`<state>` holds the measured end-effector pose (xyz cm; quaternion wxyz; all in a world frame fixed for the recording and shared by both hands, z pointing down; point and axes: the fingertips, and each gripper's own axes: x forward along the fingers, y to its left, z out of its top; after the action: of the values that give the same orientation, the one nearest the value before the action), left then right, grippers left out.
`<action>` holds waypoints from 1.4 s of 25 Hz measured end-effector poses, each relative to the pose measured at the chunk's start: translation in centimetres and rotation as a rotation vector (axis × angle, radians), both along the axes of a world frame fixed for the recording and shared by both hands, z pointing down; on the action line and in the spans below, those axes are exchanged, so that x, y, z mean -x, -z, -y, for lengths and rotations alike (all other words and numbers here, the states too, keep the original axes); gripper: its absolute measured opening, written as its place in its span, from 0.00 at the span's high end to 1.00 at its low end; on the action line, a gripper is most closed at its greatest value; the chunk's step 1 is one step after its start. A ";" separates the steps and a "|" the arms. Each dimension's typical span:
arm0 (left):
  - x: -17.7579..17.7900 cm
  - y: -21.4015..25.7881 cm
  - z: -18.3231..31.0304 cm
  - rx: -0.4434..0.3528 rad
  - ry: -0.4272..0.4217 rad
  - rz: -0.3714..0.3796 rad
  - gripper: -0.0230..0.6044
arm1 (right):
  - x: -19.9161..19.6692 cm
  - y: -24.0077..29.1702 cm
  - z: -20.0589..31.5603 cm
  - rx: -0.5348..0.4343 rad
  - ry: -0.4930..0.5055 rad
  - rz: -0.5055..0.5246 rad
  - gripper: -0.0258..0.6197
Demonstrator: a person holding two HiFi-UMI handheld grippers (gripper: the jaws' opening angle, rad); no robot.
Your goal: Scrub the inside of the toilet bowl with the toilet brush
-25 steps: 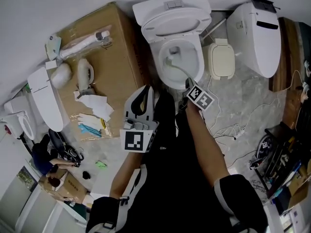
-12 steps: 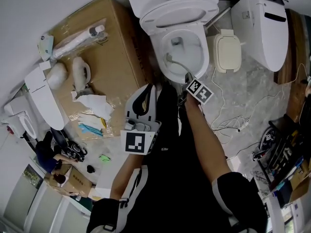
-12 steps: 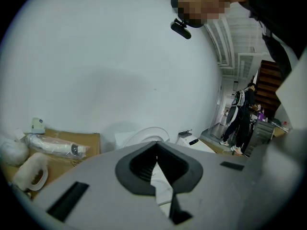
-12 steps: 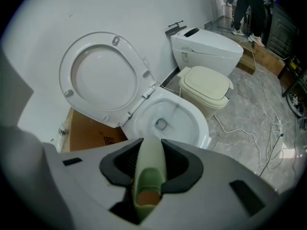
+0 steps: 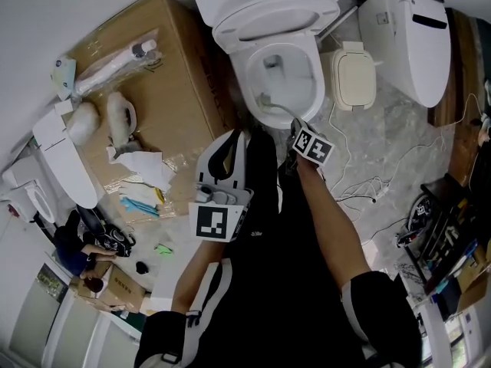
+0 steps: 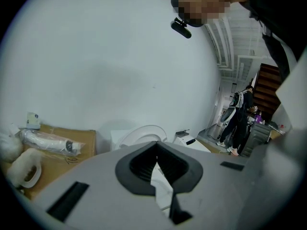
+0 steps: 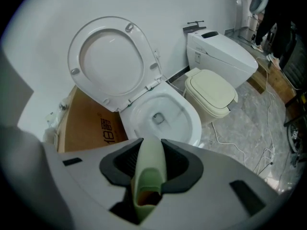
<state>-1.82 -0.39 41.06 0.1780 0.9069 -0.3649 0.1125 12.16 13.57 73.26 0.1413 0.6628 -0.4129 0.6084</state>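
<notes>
Right hand-held gripper (image 7: 149, 166) clamps the handle end of the pale-green plastic toilet brush (image 5: 278, 108), seemingly light and stiff, its head inside the white ceramic toilet bowl (image 5: 311, 106); left hand-held gripper (image 6: 156, 169) hangs closed and empty, short of the bowl.

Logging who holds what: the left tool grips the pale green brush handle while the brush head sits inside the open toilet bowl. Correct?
Wrong tool: the right tool grips the pale green brush handle, as the right gripper view shows. The brush head does sit inside the toilet bowl.
</notes>
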 end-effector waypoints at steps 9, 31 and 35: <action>0.2 -0.5 0.1 0.032 -0.017 -0.020 0.95 | -2.3 0.0 -1.5 0.038 0.329 -0.068 0.77; -1.6 1.8 0.5 0.002 0.114 -0.014 0.95 | -6.2 0.5 1.2 0.016 1.257 -0.278 0.77; -2.4 2.4 0.3 -0.005 0.215 -0.011 0.95 | -7.3 0.3 2.3 -0.009 1.418 -0.286 0.77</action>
<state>0.60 -0.66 38.68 0.1889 0.8635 -0.4594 0.0871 19.44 11.28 72.92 0.5519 0.3092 -0.7237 0.2759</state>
